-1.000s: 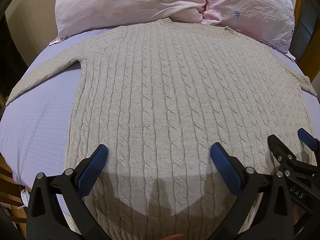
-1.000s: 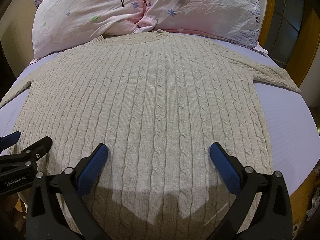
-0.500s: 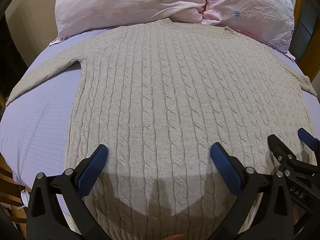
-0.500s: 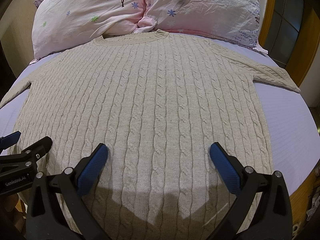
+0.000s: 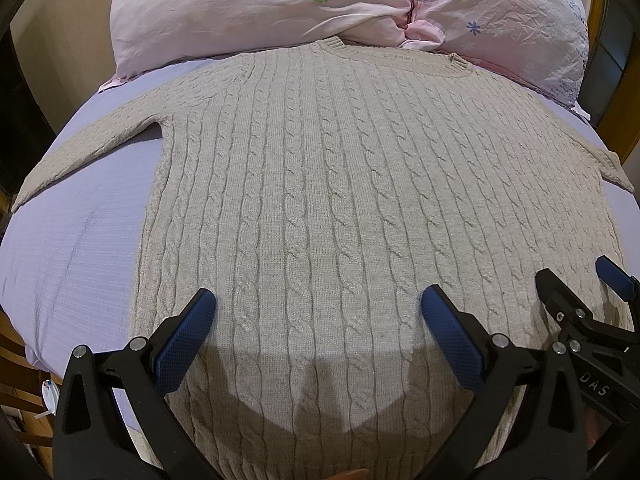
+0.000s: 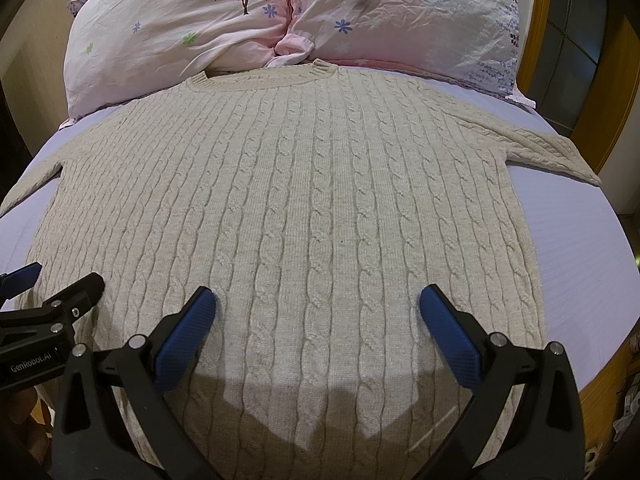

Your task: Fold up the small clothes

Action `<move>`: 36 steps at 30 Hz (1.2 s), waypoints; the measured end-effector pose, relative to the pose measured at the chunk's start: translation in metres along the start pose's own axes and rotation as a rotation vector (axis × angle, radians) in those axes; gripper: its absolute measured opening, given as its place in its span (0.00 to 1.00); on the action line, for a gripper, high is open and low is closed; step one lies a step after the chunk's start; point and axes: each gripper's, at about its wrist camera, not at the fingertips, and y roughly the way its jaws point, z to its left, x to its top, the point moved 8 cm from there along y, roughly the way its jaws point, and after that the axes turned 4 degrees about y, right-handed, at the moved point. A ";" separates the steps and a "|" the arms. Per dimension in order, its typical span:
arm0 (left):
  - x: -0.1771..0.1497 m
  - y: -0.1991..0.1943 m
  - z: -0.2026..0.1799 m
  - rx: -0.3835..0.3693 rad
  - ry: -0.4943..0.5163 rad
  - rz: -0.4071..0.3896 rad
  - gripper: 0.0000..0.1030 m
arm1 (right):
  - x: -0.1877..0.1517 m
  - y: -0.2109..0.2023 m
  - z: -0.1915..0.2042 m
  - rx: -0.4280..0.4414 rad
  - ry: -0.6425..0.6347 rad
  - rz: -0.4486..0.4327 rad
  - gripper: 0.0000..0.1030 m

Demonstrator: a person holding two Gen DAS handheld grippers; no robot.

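A beige cable-knit sweater (image 5: 352,208) lies flat and face-up on a lavender ribbed bedsheet (image 5: 80,240), sleeves spread outward, ribbed collar just beside two wrinkled pink floral pillows (image 6: 280,12). The left gripper (image 5: 318,320) hovers over the hem area with fingers spread wide, holding nothing; its blue pads (image 5: 182,344) show a fine mesh texture. The right gripper (image 6: 316,320) is likewise spread wide and empty above the hem.
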 end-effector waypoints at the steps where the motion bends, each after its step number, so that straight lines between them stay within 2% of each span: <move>1: 0.000 0.000 0.000 0.000 0.000 0.000 0.99 | 0.000 0.000 0.000 0.000 0.000 0.000 0.98; 36: 0.000 0.000 0.000 -0.001 0.006 0.003 0.99 | -0.004 0.001 -0.001 0.003 -0.004 0.001 0.98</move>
